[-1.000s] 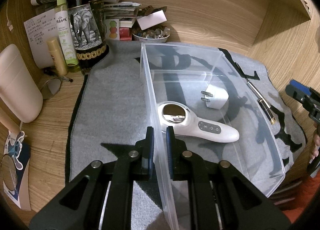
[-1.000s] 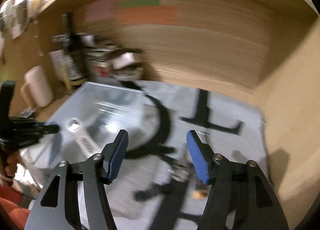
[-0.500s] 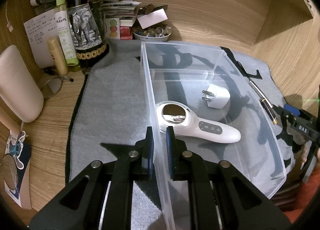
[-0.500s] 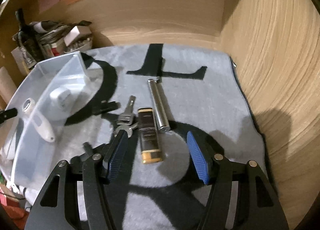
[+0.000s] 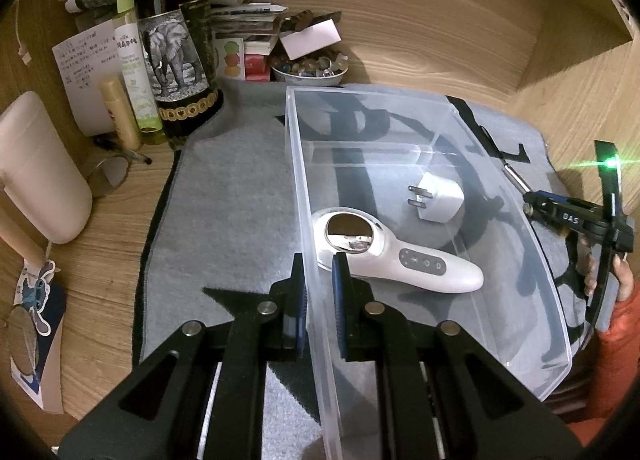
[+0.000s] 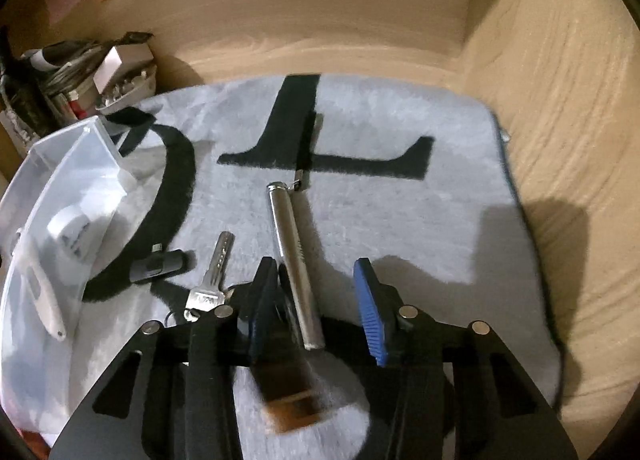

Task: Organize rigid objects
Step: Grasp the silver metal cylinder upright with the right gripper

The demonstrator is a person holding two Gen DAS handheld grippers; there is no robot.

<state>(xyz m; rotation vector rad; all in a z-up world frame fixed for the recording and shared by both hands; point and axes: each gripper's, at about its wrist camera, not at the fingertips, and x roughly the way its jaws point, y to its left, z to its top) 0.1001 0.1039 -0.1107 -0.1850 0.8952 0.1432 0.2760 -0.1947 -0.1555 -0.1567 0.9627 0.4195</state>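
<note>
A grey mat (image 6: 400, 220) (black lettering) covers the wooden counter (image 5: 100, 260). Left gripper (image 5: 319, 292) jaws clamp the bin (image 5: 460, 128) wall; right gripper (image 6: 316, 312) jaws gape wide over a tube (image 6: 294, 256).

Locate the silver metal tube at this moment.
In the right wrist view the silver metal tube lies on the grey mat, between the open fingers of the right tool, close to the left one, with the key on its left.

The right gripper (image 6: 316, 300) hung spread over a silver tube (image 6: 294, 256) on the grey mat (image 6: 420, 220), keys (image 6: 212, 284) beside it.
</note>
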